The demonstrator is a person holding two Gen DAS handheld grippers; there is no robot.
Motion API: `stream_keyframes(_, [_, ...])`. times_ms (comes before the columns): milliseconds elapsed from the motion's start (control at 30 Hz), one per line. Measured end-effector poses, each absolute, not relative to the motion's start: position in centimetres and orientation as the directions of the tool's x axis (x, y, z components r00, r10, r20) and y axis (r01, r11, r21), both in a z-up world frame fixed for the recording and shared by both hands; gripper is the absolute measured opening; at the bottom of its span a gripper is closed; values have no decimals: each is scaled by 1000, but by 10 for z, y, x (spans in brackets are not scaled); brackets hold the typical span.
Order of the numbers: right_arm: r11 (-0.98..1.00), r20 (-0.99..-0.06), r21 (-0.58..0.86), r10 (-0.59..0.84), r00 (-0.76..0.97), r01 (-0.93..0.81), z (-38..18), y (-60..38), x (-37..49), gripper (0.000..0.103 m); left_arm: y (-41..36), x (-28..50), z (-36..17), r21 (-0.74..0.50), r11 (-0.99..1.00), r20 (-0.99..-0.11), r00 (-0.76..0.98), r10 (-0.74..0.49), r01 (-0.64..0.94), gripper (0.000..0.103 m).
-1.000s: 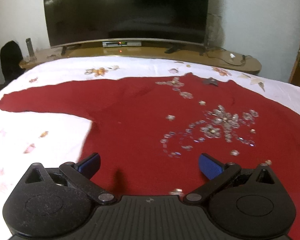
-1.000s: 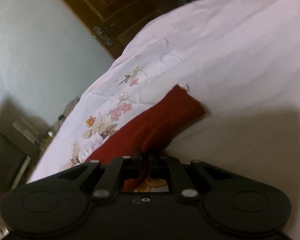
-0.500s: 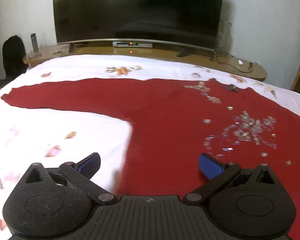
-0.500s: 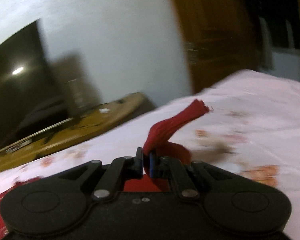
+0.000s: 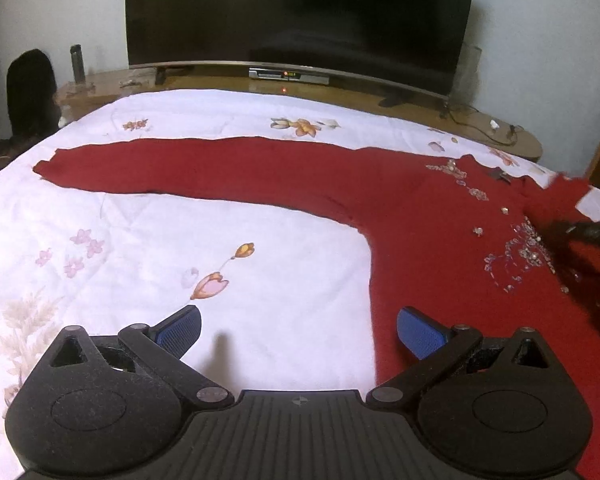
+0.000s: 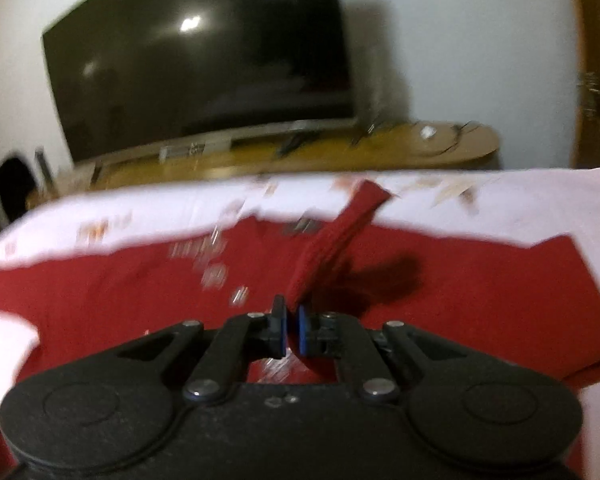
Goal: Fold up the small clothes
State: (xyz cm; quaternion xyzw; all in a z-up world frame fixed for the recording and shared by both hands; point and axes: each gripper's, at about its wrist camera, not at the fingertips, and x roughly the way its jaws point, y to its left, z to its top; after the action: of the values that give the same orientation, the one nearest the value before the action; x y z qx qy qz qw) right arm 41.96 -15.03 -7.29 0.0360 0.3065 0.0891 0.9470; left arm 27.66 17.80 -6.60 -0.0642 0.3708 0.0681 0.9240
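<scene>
while the red sweater (image 5: 440, 248) lies flat on the white bedsheet (image 5: 180, 248), the right gripper (image 6: 291, 330) is clamped on its sleeve (image 6: 336, 240), lifted above the body; the left gripper (image 5: 298, 334) stands wide apart, holding nothing.

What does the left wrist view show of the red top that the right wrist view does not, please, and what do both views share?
Only the left wrist view shows the far sleeve lying flat and stretched out across the floral bedsheet, with the left tool open over the sheet at the garment's edge.

Only the right wrist view shows the right tool shut on the other sleeve, lifted above the top's body.

Both show the red top, its beaded decoration and the television beyond the bed.
</scene>
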Motion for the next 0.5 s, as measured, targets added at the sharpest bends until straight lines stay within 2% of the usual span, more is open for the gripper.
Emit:
stream_keyframes(33, [982, -590, 115, 190, 785, -152, -80, -142, 418, 8, 179, 277, -65, -70, 984, -695, 715, 70, -165, 103])
stream_keyframes(133, [979, -626, 82, 196, 754, -186, -96, -126, 418, 20, 178, 282, -64, -101, 985, -695, 719, 29, -137, 103])
stream_keyframes(167, [977, -617, 55, 197, 762, -208, -98, -117, 415, 27, 175, 286, -64, -111, 986, -693, 721, 16, -128, 103])
stream_keyframes(233, [968, -614, -12, 190, 766, -250, -97, -108, 409, 32, 170, 291, -63, -129, 985, -688, 726, -8, -112, 103])
stream_keyframes(367, [959, -550, -15, 229, 803, -285, -76, -119, 385, 34, 147, 313, -57, -171, 984, -661, 746, -78, -49, 103])
stream_keyframes(500, [982, -528, 51, 179, 830, -179, -59, -160, 355, 34, 108, 353, -58, -294, 955, -634, 737, -232, 48, 103])
